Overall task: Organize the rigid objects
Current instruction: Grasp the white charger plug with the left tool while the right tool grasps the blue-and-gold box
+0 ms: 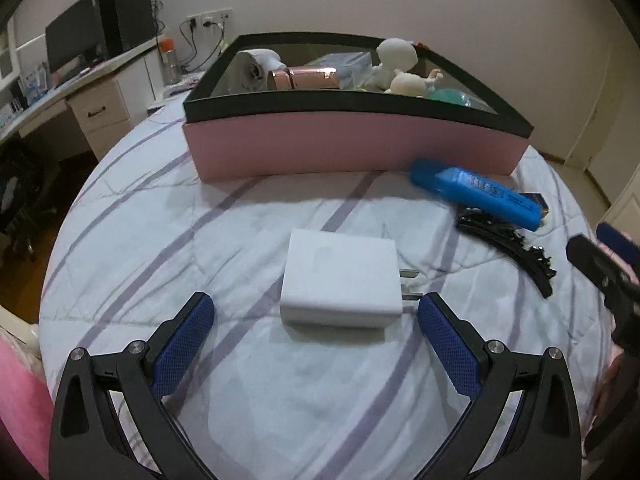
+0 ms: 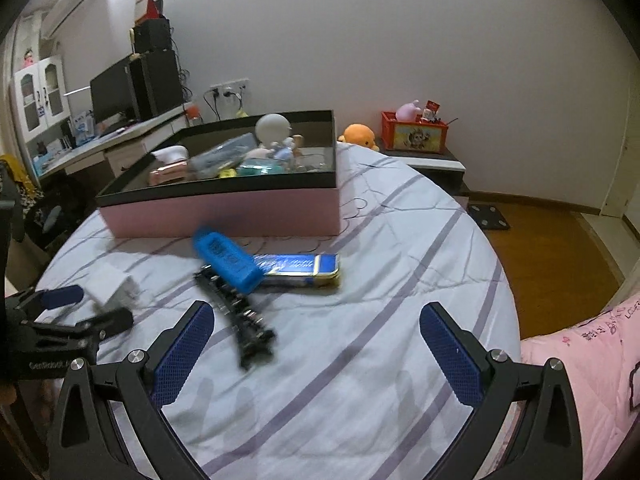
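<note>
The left hand-held gripper (image 1: 316,308) is hovering wide apart and empty just short of the white charger (image 1: 340,278) on the bed (image 1: 280,392) — prongs pointing right, pink box (image 1: 352,144) beyond. The right hand-held gripper (image 2: 316,312) — also wide, empty — is sitting farther off.

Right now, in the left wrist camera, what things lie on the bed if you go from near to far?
Left tongs → white charger → black hair clip → blue case → pink box, with toys inside.
</note>
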Demonstrator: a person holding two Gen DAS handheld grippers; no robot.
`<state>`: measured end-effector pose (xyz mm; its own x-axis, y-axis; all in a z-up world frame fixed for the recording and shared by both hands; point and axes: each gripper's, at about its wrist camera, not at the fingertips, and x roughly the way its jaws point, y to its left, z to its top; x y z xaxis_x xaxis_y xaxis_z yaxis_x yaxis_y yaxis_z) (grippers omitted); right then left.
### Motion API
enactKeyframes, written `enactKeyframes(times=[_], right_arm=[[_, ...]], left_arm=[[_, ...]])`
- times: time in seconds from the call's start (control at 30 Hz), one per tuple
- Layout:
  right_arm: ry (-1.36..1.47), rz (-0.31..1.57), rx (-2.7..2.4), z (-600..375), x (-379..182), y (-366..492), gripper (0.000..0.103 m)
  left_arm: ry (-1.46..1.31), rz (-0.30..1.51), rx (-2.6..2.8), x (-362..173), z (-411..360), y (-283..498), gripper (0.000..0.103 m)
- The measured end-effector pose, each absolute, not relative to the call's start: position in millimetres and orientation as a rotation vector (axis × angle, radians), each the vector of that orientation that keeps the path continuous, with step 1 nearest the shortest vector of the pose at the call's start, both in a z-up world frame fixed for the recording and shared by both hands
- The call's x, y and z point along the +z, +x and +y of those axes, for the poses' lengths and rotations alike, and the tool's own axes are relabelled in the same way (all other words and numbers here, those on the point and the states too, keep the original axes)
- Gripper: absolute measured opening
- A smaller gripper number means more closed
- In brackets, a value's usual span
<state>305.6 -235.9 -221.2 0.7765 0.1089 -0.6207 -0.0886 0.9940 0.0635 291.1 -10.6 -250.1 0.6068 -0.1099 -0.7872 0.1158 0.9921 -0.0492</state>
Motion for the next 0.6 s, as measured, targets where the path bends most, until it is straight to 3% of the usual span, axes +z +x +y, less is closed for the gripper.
enactKeyframes(times=[0.1,0.2,0.27,0.6], right_arm=[[0.009,0.704,0.099,-237,-223,324,0.103],[-0.03,0.734,0.079,-238,-226,337,0.103],[-0.05,0.74,0.051,-241,-225,341,0.103],[-0.175,0.863,0.115,-242,-241,381,0.103]], left_arm=[[0.014,0.907,-0.139,-248,-12,297,0.102],[0.022,0.891,-0.137,-244,-12,299,0.086],[0.03,0.881,-0.139,-242,-12,300,0.068],[0.043,0.874,-0.153,-240,-9,297,0.065]])
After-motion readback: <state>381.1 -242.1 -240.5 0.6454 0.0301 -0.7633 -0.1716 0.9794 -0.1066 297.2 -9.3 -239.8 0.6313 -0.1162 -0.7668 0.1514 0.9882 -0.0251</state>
